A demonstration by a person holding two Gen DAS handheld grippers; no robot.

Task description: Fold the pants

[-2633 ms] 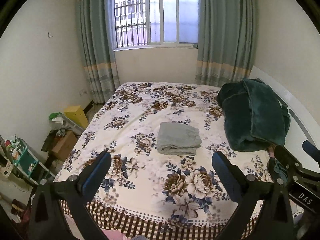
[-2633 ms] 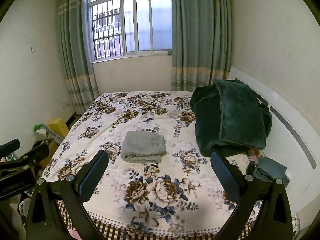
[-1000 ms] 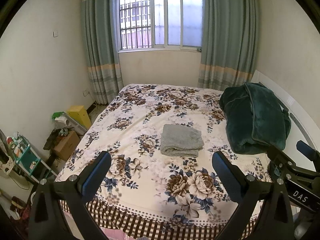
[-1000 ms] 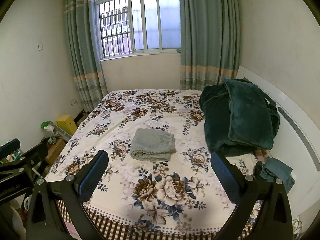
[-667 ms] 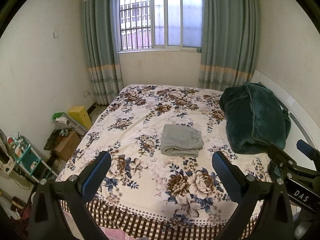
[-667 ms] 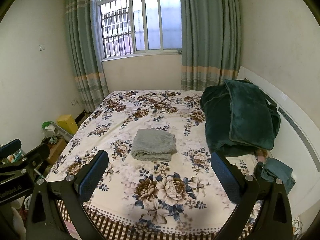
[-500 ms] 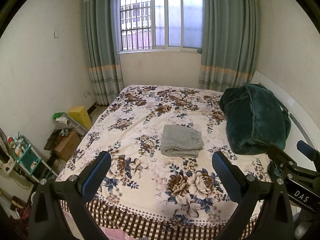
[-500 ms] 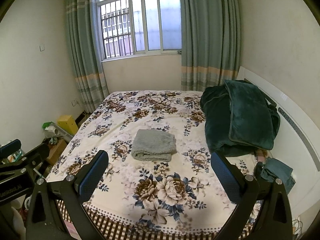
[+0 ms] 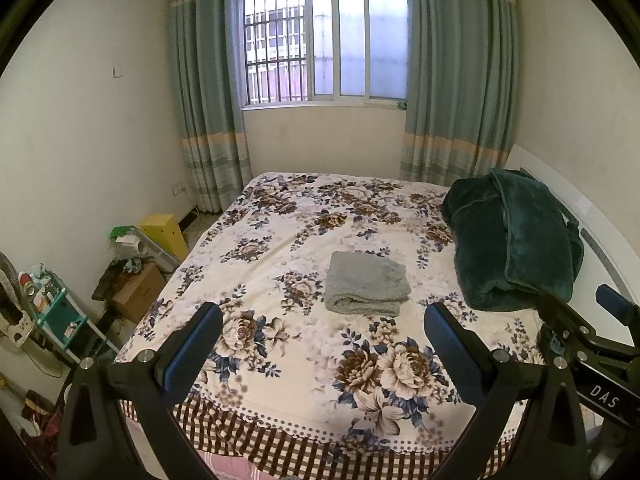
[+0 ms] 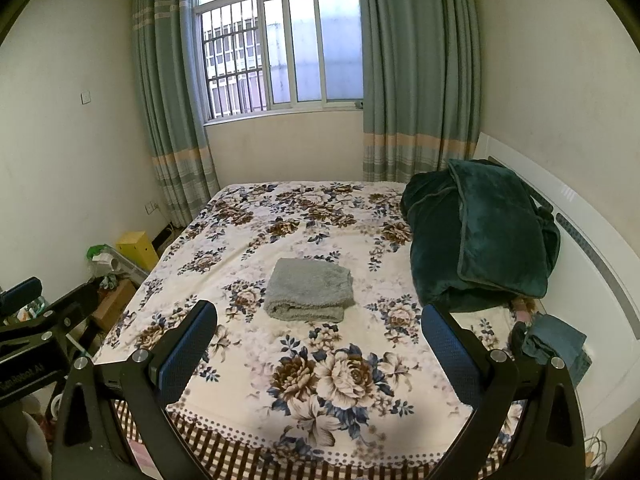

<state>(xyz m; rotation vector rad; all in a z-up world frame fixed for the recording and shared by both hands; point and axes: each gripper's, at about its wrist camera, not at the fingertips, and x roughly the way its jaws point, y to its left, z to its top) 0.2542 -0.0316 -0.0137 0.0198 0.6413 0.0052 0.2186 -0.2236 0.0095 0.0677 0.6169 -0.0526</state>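
Grey fleece pants (image 9: pixel 366 284) (image 10: pixel 310 290) lie folded into a compact rectangle in the middle of the floral bedspread (image 9: pixel 280 240) (image 10: pixel 248 220). My left gripper (image 9: pixel 322 330) is held back at the foot of the bed, open and empty, well short of the pants. My right gripper (image 10: pixel 318 328) hangs beside it, also open with nothing between its blue pads. Each gripper's black frame shows at the edge of the other's view.
A dark green blanket (image 9: pixel 512 240) (image 10: pixel 480 236) is heaped at the right by the white headboard (image 10: pixel 592 248). A blue cloth (image 10: pixel 556 344) lies at the bed's right edge. Boxes, a yellow bin (image 9: pixel 166 232) and a teal shelf (image 9: pixel 56 316) crowd the floor on the left.
Both grippers have drawn back slightly and tilted up over the last seconds, then held still. The pants have not moved.
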